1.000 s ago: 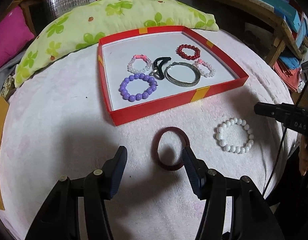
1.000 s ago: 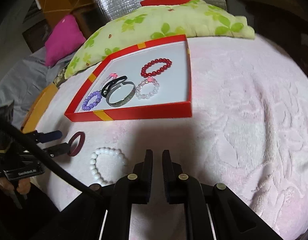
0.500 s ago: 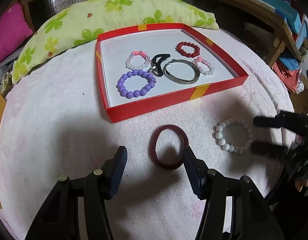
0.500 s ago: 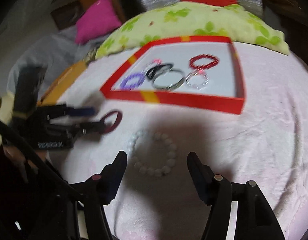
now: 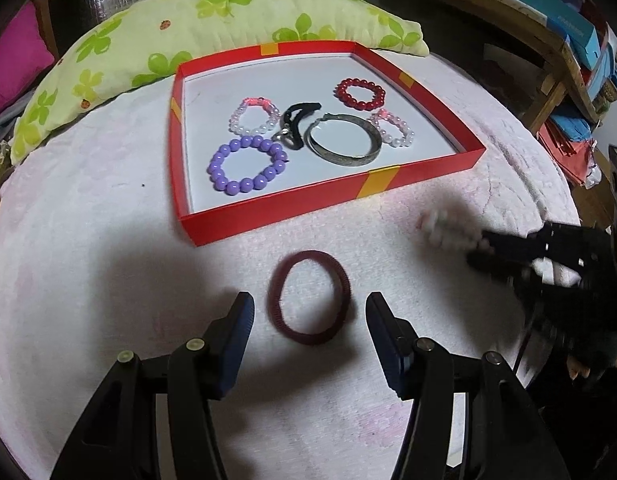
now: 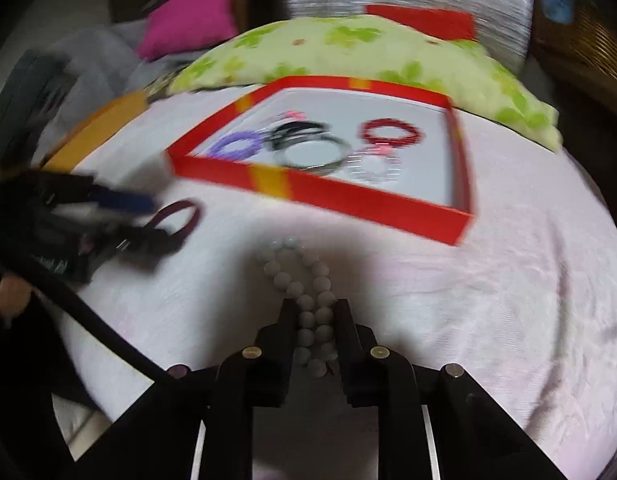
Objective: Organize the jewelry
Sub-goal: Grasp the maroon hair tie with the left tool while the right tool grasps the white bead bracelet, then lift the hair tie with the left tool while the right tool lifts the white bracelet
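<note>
A white bead bracelet [image 6: 308, 304] lies squeezed into a narrow loop between the fingers of my right gripper [image 6: 315, 307], whose jaws are closing and press on it. In the left wrist view that gripper [image 5: 482, 246] is a blur at the right, with the beads [image 5: 440, 228] at its tip. My left gripper [image 5: 308, 300] stands open over the pink cloth, with a dark red hair tie [image 5: 308, 298] lying flat between its fingertips, untouched. Behind stands the red box [image 5: 268, 212] with a purple bead bracelet [image 5: 246, 166], a silver bangle [image 5: 342, 140], a red bead bracelet [image 5: 360, 89] and other pieces.
A green flowered pillow [image 5: 212, 20] lies behind the box, a magenta cushion [image 5: 12, 64] at the far left. A wooden shelf [image 5: 548, 52] with boxes stands at the right. A black cable [image 6: 88, 320] crosses the right wrist view at the left.
My right gripper opened wide over the white bracelet, then closed on it and squashed the ring into a narrow loop. The left gripper and the hair tie kept still.
</note>
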A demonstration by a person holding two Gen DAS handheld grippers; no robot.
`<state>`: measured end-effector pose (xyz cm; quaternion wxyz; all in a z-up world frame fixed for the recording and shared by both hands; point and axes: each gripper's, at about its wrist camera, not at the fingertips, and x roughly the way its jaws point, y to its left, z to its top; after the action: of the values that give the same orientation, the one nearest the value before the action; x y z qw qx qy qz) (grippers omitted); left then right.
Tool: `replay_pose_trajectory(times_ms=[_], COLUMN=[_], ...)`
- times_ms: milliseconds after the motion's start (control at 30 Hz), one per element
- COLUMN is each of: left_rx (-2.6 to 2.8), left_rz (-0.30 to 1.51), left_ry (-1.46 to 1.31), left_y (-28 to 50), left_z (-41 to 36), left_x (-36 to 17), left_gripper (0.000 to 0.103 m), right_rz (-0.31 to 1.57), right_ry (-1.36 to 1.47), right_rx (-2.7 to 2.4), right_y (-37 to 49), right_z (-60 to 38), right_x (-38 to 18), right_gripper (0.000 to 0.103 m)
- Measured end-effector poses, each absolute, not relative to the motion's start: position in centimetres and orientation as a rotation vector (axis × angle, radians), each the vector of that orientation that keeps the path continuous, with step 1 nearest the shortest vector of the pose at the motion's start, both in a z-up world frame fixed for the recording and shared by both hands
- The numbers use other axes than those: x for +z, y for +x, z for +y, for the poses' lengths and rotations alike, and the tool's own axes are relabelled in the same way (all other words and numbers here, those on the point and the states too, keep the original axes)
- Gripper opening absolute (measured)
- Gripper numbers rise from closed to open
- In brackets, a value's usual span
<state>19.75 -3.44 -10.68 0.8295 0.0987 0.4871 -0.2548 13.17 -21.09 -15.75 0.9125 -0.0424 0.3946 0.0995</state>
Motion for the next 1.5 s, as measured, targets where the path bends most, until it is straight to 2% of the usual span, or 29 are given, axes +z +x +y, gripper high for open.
replay_pose_trajectory(times_ms=[267, 400, 600, 833, 900, 1033, 1200, 1500], left_rx=[-0.593, -0.594, -0.617, -0.612, -0.613, -0.613, -0.618, -0.622], left_rz=[1.035, 1.030, 1.013, 1.031, 1.036, 1.021, 1.003, 0.934], left_ry=[0.179, 0.180, 0.198, 0.184, 0.184, 0.205, 0.201, 0.174], left_y=[19.6, 19.8, 19.4, 19.7, 19.7, 19.4, 19.3, 19.0], left_z=[-3.8, -3.7, -3.9, -3.9, -3.9, -4.1, -4.1, -3.5], left_x=[-10.9, -11.2, -11.1, -11.3, -11.4, -11.4, -11.2, -9.6], left_gripper=[0.058, 0.032, 0.018, 0.018, 0.023, 0.023, 0.010, 0.010], right_rz=[0.822, 0.828, 0.841, 0.845, 0.841, 0.825, 0.816, 0.799], right_ry=[0.060, 0.075, 0.086, 0.079, 0.057, 0.027, 0.080, 0.157], right_rx=[0.179, 0.188, 0.194, 0.207, 0.205, 0.198, 0.231, 0.296], right_y=[13.6, 14.0, 13.9, 14.0, 13.9, 13.7, 13.7, 13.4], right_z=[-24.7, -24.5, -24.3, -24.0, -23.8, -23.4, -23.9, -24.1], right_x=[-15.2, -15.4, -15.5, -15.7, -15.7, -15.6, -15.3, -14.7], right_gripper=[0.018, 0.018, 0.018, 0.025, 0.025, 0.018, 0.011, 0.011])
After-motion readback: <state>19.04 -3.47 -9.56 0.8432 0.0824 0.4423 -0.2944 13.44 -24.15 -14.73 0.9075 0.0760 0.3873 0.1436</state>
